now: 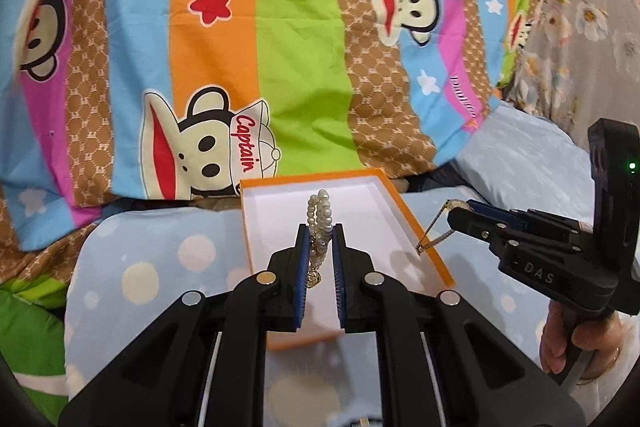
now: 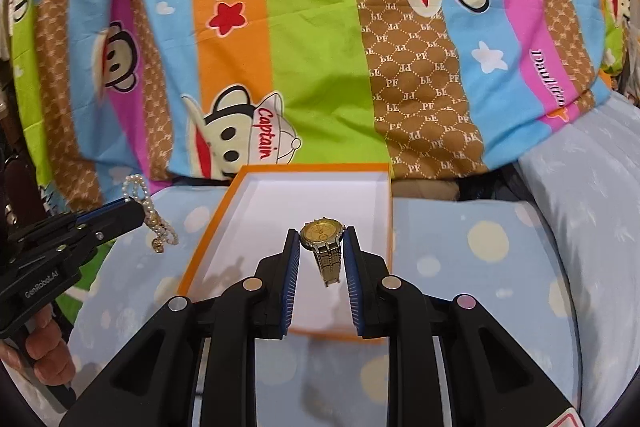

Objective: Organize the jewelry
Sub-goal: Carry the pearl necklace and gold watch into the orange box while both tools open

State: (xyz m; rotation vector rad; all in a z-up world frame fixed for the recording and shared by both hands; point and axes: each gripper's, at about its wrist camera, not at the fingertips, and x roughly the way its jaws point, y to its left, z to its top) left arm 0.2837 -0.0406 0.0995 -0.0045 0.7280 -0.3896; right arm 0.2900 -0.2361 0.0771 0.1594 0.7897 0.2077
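Note:
My left gripper [image 1: 320,231] is shut on a pearl bracelet [image 1: 319,215] with a small gold charm, and holds it up over the open orange box [image 1: 434,259] with a white inside. In the right wrist view the same left gripper [image 2: 136,209] comes in from the left with the pearl bracelet [image 2: 154,217] dangling beside the orange box [image 2: 200,247]. My right gripper [image 2: 320,235] is shut on a gold-faced wristwatch [image 2: 322,233], its metal band hanging down above the box. From the left wrist view, the right gripper [image 1: 460,211] holds the wristwatch [image 1: 436,227] at the box's right rim.
The box lies on a pale blue bedcover [image 2: 480,267] with cream dots. Behind it spreads a bright striped cartoon-monkey quilt [image 1: 280,47]. A light blue pillow [image 2: 592,207] lies at the right. A hand [image 1: 576,343] grips the right tool's handle.

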